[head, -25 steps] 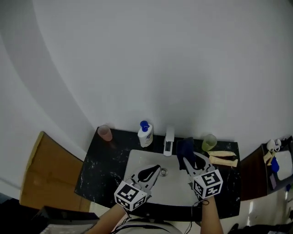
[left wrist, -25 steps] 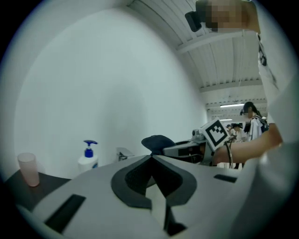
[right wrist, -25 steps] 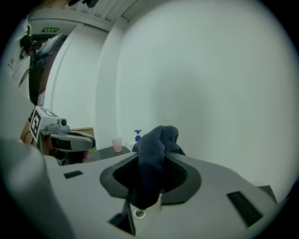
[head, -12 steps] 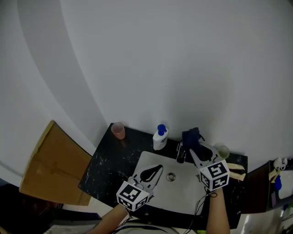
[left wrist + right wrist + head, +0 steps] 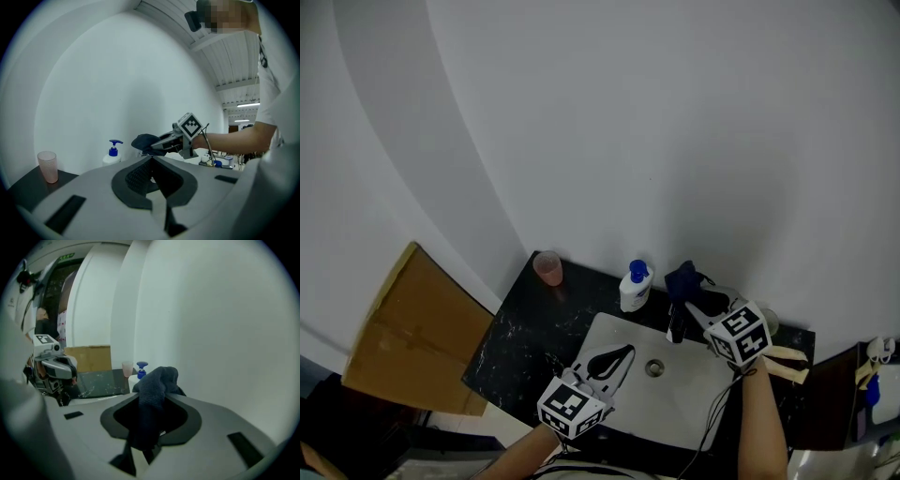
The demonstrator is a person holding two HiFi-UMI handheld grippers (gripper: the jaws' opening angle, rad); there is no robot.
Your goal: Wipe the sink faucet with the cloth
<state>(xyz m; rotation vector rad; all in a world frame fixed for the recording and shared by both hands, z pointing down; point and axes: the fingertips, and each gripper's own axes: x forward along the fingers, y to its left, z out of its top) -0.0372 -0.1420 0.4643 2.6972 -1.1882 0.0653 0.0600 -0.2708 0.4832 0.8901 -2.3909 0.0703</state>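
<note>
Nearest us, the left gripper point(image 5: 623, 353) hovers over the white sink point(image 5: 698, 398), jaws together with nothing between them. Beyond it, the right gripper point(image 5: 689, 294) is clamped on the dark blue cloth point(image 5: 680, 278), which bunches out past its jaws just above the faucet point(image 5: 676, 326) at the sink's back rim; we cannot tell whether cloth and faucet touch. Further back on the black counter point(image 5: 516, 337): a pump soap bottle point(image 5: 636, 287) beside the faucet, and a pink cup point(image 5: 547, 268) near the far left corner.
</note>
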